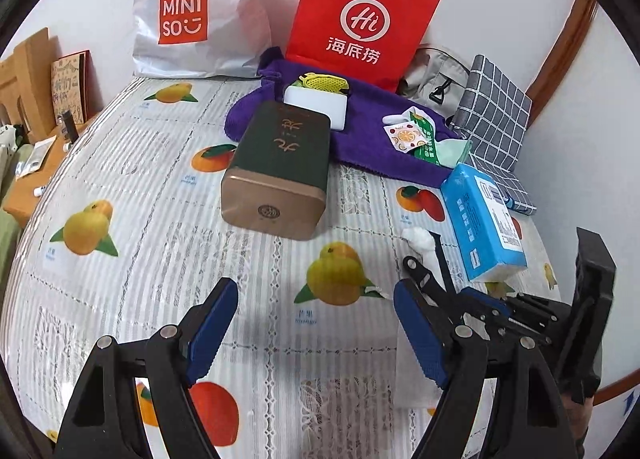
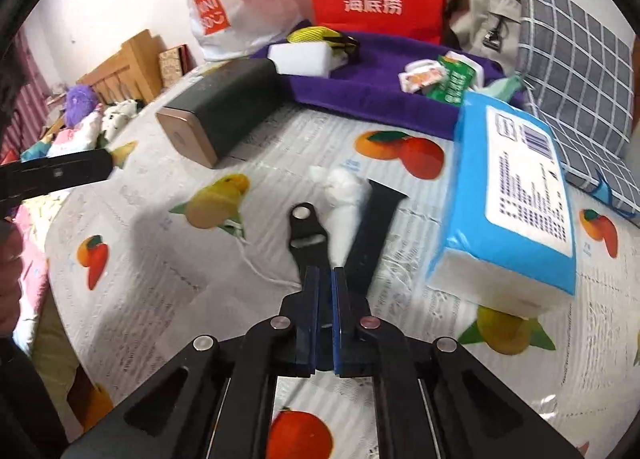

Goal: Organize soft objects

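Observation:
My right gripper (image 2: pixel 326 291) is shut on black scissor-like tongs (image 2: pixel 308 235), whose two arms pinch a white cotton ball (image 2: pixel 338 189) just above the fruit-print tablecloth (image 2: pixel 160 259). The same tongs and cotton ball (image 1: pixel 418 239) show in the left wrist view beside the right gripper (image 1: pixel 480 307). My left gripper (image 1: pixel 316 323) is open and empty over the cloth. A blue tissue pack (image 2: pixel 516 199) lies right of the cotton. A purple towel (image 2: pixel 380 87) at the back carries a white sponge (image 2: pixel 304 57), a yellow item and small packets (image 2: pixel 440 79).
A dark green tin (image 1: pixel 280 167) with a gold end lies in the middle. A white MINISO bag (image 1: pixel 192 15) and a red paper bag (image 1: pixel 360 15) stand against the wall. A grey checked pouch (image 1: pixel 492 119) and beige bag sit back right. Plush toys (image 2: pixel 92 115) lie off the left edge.

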### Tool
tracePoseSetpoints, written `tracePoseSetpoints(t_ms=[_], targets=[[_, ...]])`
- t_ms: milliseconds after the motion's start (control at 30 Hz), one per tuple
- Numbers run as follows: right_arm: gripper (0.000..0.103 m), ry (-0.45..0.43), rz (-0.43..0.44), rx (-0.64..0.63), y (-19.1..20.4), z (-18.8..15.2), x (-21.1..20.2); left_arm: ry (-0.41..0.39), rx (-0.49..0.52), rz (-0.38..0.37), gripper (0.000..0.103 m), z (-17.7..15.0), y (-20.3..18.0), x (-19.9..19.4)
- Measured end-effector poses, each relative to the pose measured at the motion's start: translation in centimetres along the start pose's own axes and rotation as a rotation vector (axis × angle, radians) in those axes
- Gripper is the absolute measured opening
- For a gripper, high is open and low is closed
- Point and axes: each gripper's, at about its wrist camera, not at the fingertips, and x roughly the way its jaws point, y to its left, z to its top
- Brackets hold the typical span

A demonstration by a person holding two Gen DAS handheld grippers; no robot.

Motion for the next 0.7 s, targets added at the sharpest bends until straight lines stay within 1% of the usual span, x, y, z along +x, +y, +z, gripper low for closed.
tracePoseSetpoints(t_ms=[33, 100, 133, 167, 300, 333, 400, 433, 533, 567, 600, 700], targets=[[0.009, 0.002, 0.013, 0.014, -0.2, 0.1, 0.0, 0.002, 0.0, 0.001, 0.079, -0.1, 0.0, 0.0], [0.018, -0.01, 0.054, 0.017, -0.2, 0.3, 0.1, 0.003, -0.007, 0.003, 0.079, -0.4, 0.2, 0.0], [0.027, -0.02, 0.062, 0.009, -0.1, 0.5, 0.2, 0.006, -0.012, 0.004, 0.079, -0.5, 0.3, 0.0], [0.032, -0.024, 0.057, -0.001, 0.1, 0.7, 0.5, 0.009, -0.016, 0.006, 0.079, -0.6, 0.4, 0.1], [0.033, 0.026, 0.041, -0.036, 0.7, 1.0, 2.5, 0.017, -0.023, 0.016, 0.079, -0.7, 0.8, 0.4], [0.033, 0.016, 0.032, -0.046, 0.9, 0.9, 2.5, 0.018, -0.025, 0.017, 0.079, -0.7, 0.9, 0.5], [0.028, 0.01, -0.003, -0.081, 1.3, 0.9, 2.6, 0.02, -0.03, 0.022, 0.079, -0.6, 1.1, 0.6], [0.021, 0.007, -0.023, -0.093, 1.4, 1.0, 2.6, 0.023, -0.034, 0.023, 0.079, -0.6, 1.2, 0.7], [0.02, -0.016, 0.005, -0.082, 1.1, 1.0, 1.7, 0.03, -0.039, 0.023, 0.079, -0.5, 1.2, 0.9], [0.004, -0.032, 0.021, -0.074, 0.9, 1.0, 1.1, 0.031, -0.036, 0.023, 0.079, -0.6, 1.1, 0.9], [0.002, -0.038, 0.046, -0.061, 0.8, 1.0, 0.6, 0.033, -0.033, 0.023, 0.079, -0.6, 1.1, 0.9], [0.001, -0.055, 0.076, -0.043, 0.4, 0.7, -0.6, 0.041, -0.028, 0.02, 0.079, -0.9, 0.6, 1.1]])
